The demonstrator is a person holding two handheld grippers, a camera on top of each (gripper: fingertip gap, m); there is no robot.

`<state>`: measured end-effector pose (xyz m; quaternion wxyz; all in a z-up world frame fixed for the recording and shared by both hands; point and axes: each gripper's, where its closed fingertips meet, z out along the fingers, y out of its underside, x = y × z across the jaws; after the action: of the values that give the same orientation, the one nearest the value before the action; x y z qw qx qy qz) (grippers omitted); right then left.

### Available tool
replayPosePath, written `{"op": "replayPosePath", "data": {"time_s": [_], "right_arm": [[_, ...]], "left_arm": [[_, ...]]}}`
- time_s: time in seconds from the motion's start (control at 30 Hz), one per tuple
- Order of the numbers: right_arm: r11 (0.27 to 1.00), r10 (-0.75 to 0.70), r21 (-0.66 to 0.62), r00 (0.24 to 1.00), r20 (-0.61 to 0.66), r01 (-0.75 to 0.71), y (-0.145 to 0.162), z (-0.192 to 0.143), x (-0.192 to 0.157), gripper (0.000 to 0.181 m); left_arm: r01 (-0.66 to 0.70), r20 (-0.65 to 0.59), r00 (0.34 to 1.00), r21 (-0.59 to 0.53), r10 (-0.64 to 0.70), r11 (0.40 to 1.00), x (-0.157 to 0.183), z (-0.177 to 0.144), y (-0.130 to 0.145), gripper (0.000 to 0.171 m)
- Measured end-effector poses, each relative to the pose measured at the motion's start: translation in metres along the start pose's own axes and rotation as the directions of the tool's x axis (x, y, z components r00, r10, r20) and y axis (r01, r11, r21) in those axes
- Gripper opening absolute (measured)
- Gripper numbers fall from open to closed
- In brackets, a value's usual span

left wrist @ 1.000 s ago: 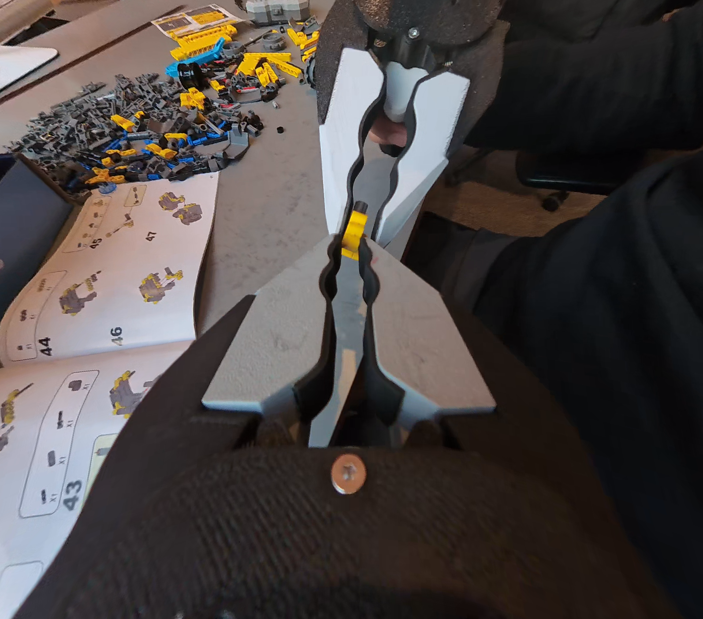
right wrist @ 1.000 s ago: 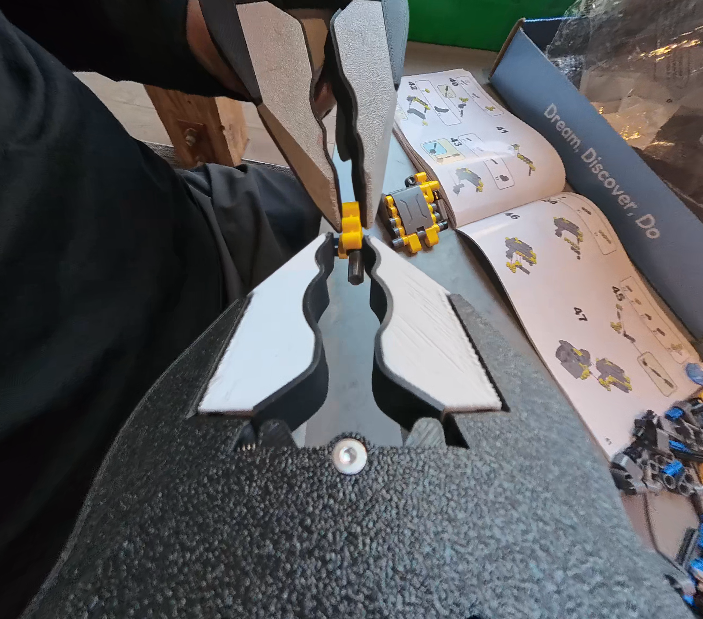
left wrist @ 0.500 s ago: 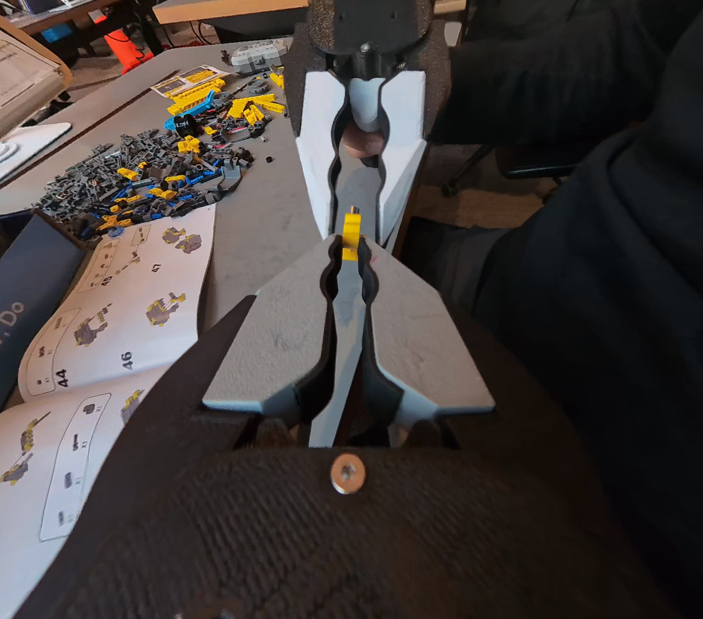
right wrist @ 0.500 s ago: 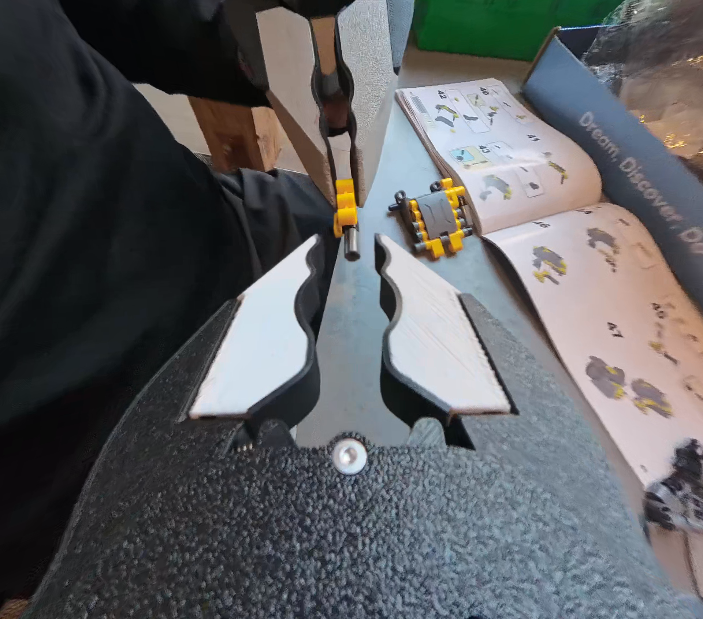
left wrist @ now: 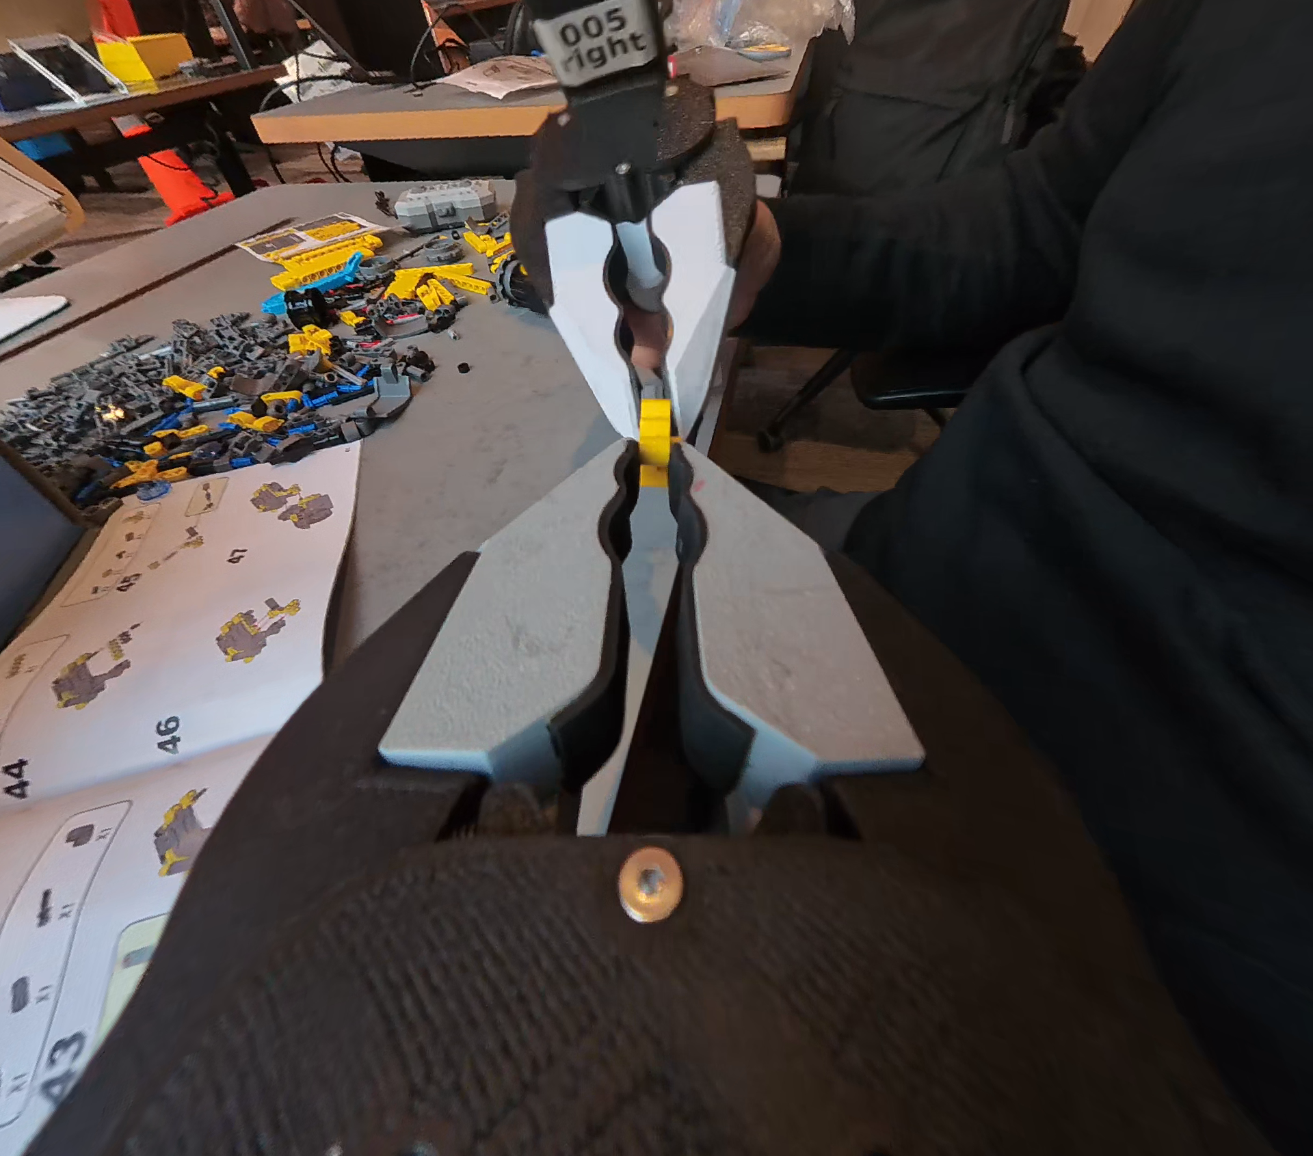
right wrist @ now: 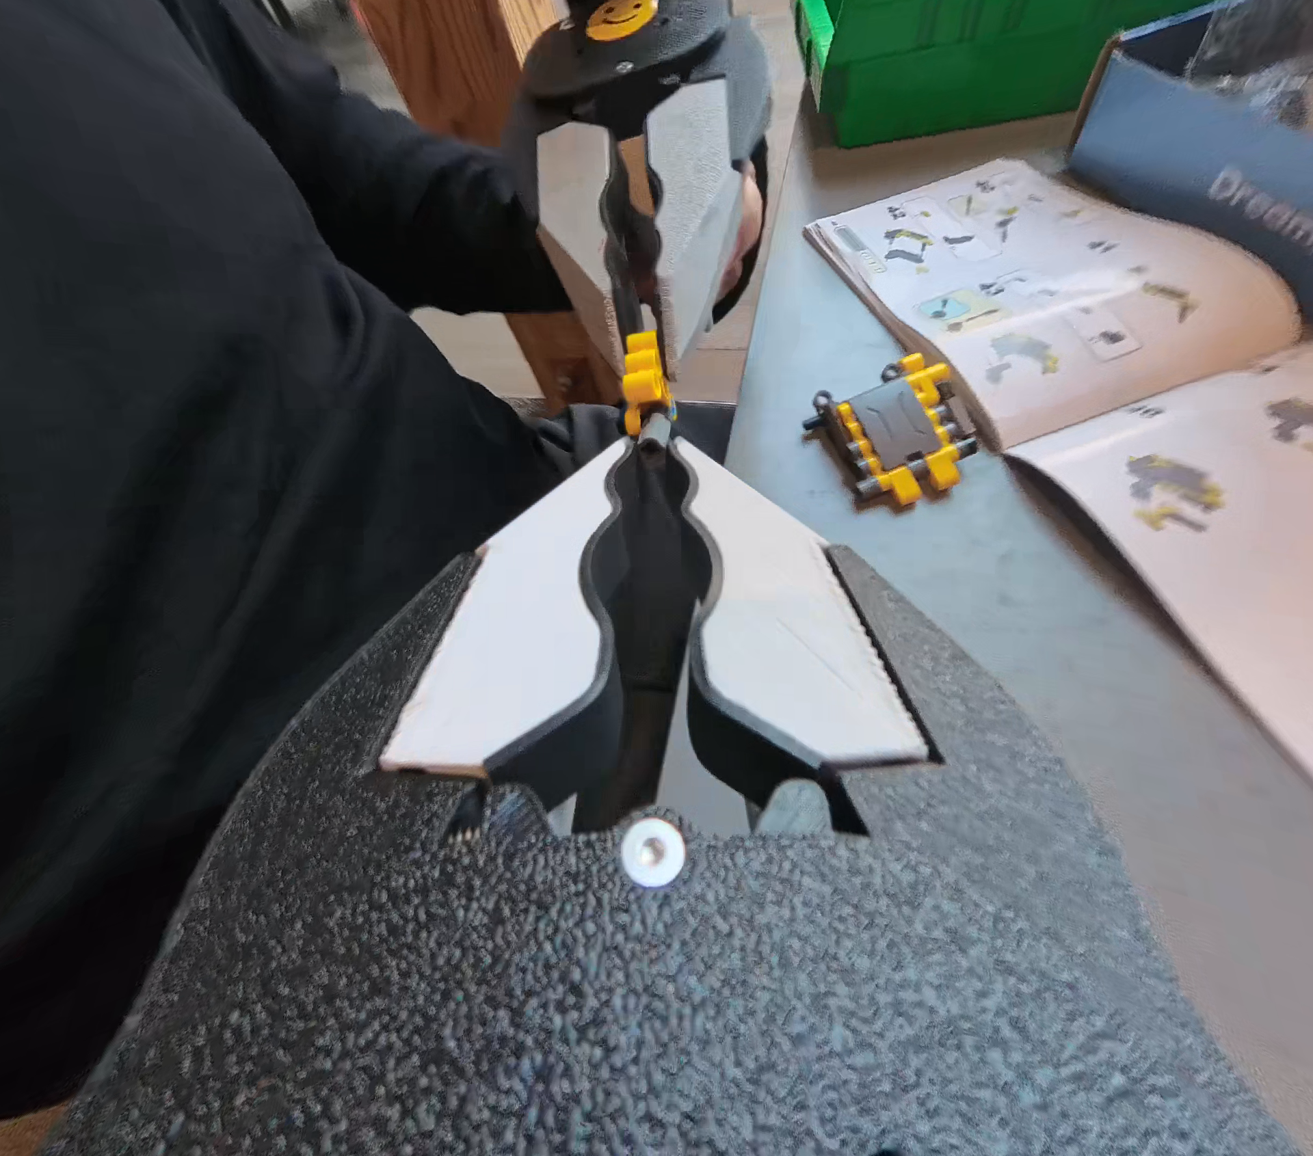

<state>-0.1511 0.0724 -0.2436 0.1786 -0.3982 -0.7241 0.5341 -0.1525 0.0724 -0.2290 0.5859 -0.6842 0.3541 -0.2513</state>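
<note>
The left hand-held gripper (left wrist: 652,460) is clamped on a small yellow piece (left wrist: 654,433), its fingertips pressed to the piece's sides. A grey pin (right wrist: 654,434) sticks out of that piece toward the right hand-held gripper (right wrist: 652,446), whose tips are drawn close together about the pin's end; whether they truly pinch it I cannot tell. The two grippers meet tip to tip, off the counter's (left wrist: 455,483) edge and over a person's dark-clothed lap.

Seen from the left gripper, an open booklet (left wrist: 185,610) lies on the counter to its left, and beyond that a loose heap of grey, yellow and blue parts (left wrist: 213,383). Farther ahead lie longer yellow beams (left wrist: 426,284) and a grey block (left wrist: 444,206).

Seen from the right gripper, a small yellow-and-grey assembly (right wrist: 892,436) lies on the counter just to its right, touching the booklet's near edge. Past the booklet lies a dark blue box (right wrist: 1193,156); its inside is hidden, with crumpled clear plastic above it at the frame's edge. Ahead and to the right stand green bins (right wrist: 995,21), turned so that their contents do not show. A wooden post (right wrist: 440,21) rises behind the left gripper.
</note>
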Motion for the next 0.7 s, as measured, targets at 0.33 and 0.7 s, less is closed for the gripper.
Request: {"op": "replayPosePath", "data": {"time_s": [0.33, 0.7], "right_arm": [[0.926, 0.354, 0.08, 0.921, 0.163, -0.37, -0.002, 0.003, -0.007, 0.005], [0.966, -0.25, 0.048, 0.966, -0.068, 0.253, -0.026, -0.008, -0.025, 0.019]], "left_arm": [[-0.23, 0.105, 0.965, -0.089, 0.238, 0.969, 0.002, -0.004, -0.002, 0.005], [0.092, -0.107, 0.992, 0.302, -0.062, 0.949, 0.013, -0.015, -0.03, 0.005]]}}
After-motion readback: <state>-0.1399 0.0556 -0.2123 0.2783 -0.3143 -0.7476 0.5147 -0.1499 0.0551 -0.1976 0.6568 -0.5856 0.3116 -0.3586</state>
